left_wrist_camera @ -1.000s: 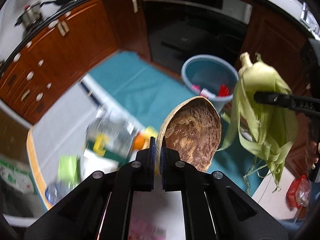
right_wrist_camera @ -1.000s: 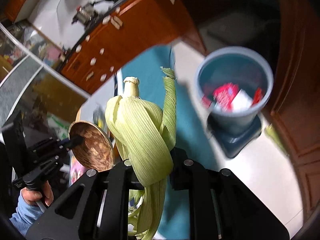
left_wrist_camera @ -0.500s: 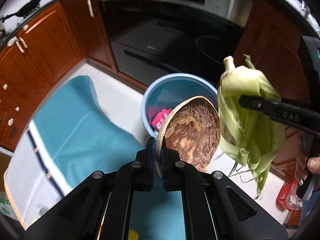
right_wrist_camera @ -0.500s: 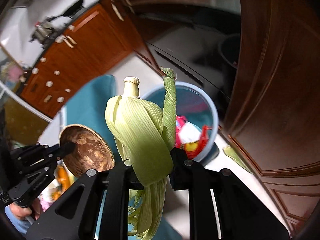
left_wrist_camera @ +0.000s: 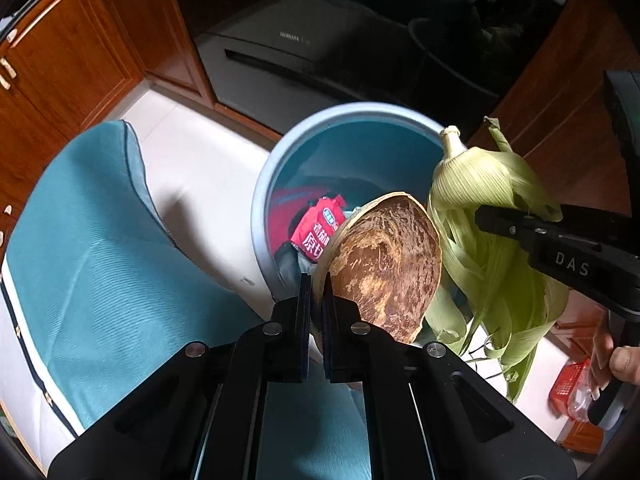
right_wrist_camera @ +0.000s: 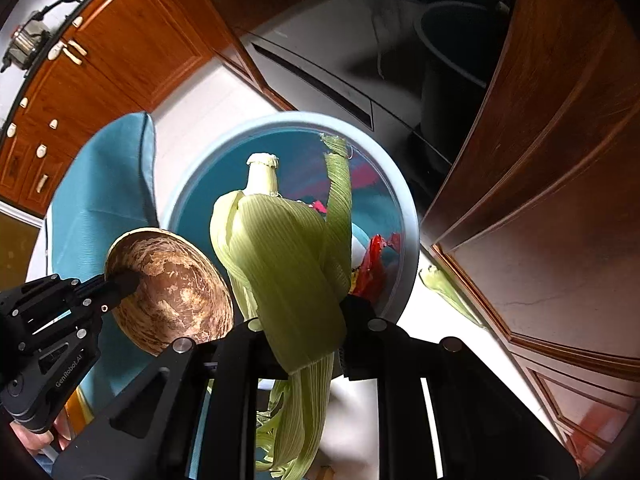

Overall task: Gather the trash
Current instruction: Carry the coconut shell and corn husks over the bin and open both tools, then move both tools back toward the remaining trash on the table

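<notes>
The step in hand is the drop — both pieces of trash are carried over the blue bin (right_wrist_camera: 406,216), not yet released. The left gripper (left_wrist_camera: 316,296) has its fingers nearly together, pinching the thin rim of the coconut shell half (left_wrist_camera: 386,268), which hangs at the near edge of the bin. The right gripper (right_wrist_camera: 300,316) holds the bundle of corn husks (right_wrist_camera: 280,256) between its fingers, right above the bin opening. Red wrappers (left_wrist_camera: 318,232) already lie inside. I judge that the next move asks for opening the fingers — the shell first needs to come a little more over the opening, otherwise it may hit the rim.
</notes>
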Motion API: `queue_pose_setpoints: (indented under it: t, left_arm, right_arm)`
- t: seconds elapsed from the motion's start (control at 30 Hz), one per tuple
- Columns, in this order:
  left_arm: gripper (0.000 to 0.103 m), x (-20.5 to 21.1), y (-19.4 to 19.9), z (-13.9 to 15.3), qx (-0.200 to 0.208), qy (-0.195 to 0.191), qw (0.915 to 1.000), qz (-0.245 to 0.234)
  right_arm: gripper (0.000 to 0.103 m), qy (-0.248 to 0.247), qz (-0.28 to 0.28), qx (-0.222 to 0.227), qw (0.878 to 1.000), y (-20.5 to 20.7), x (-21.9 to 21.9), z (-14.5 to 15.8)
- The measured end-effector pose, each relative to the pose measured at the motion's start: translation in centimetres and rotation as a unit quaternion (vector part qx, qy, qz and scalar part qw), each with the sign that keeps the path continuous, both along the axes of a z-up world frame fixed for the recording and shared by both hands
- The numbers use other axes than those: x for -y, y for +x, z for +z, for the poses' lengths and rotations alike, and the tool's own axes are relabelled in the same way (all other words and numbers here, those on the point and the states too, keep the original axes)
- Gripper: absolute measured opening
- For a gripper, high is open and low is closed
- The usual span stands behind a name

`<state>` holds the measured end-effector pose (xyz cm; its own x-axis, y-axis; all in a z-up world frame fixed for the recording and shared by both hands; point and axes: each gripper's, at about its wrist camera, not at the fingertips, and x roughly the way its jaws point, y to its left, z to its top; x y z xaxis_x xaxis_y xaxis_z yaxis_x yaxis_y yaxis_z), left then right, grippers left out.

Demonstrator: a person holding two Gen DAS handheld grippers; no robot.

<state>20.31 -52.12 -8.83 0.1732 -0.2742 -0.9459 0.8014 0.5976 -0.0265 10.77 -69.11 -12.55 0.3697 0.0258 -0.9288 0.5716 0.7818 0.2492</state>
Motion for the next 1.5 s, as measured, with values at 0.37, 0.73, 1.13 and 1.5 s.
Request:
queue_pose_setpoints:
  t: [0.37, 0.73, 1.13, 1.5]
  left_arm:
    - [0.057, -0.1, -1.0, 0.6, 0.015, -0.001, 0.9998, -0.011]
    - [0.070, -4.8, -3.3, 5.0, 0.022, -0.020, 0.9995, 0.007]
    - [0.081, -14.9, -8.3, 9.5, 0.029, -0.060, 0.9963, 0.054]
    - [0.096, -28.1, -10.9, 11.5, 0.067, -0.069, 0.9903, 0.100]
  right_arm:
    - [0.081, 0.003, 0.010, 0.004, 1.000, 0.6, -1.8, 1.1]
    - [0.087, 0.008, 0.032, 0.000, 0.999, -2.4, -5.4, 4.3]
    - [0.092, 0.007, 0.099, 0.033, 0.995, -6.4, -14.6, 9.7]
    - [0.092, 0.008, 0.173, 0.039, 0.984, -7.7, -24.3, 11.7]
